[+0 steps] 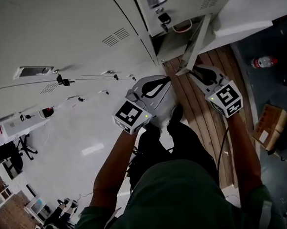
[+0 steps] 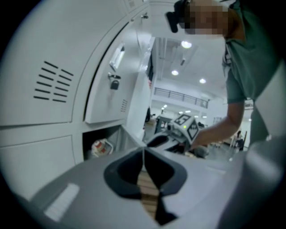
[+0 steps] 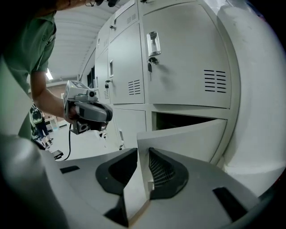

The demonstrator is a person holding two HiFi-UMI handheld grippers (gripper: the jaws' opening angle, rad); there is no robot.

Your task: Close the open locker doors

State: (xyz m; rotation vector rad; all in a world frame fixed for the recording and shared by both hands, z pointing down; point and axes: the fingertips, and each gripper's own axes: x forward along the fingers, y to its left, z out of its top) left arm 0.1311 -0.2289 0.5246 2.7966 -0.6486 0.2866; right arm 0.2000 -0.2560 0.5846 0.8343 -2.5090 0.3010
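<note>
The bottom-row locker door point(image 1: 193, 44) stands open, seen edge-on in the head view. Its compartment point(image 1: 175, 41) holds a small white item point(image 2: 99, 146). My right gripper point(image 1: 193, 71) is at the door's lower free corner. In the right gripper view the door point(image 3: 190, 138) runs its edge between the jaws, and the right gripper point(image 3: 143, 154) is shut on that edge. My left gripper point(image 1: 162, 83) hangs just left of it, off the lockers. In its own view the left gripper point(image 2: 143, 154) is shut and holds nothing. The other locker doors point(image 3: 187, 58) in view are closed.
A padlock point(image 1: 164, 18) hangs on the locker above the open one. Wooden floor boards point(image 1: 203, 116) run under the lockers. To the right lie a red-capped bottle point(image 1: 264, 61) and a cardboard box point(image 1: 270, 124). An office chair point(image 1: 17, 148) stands far left.
</note>
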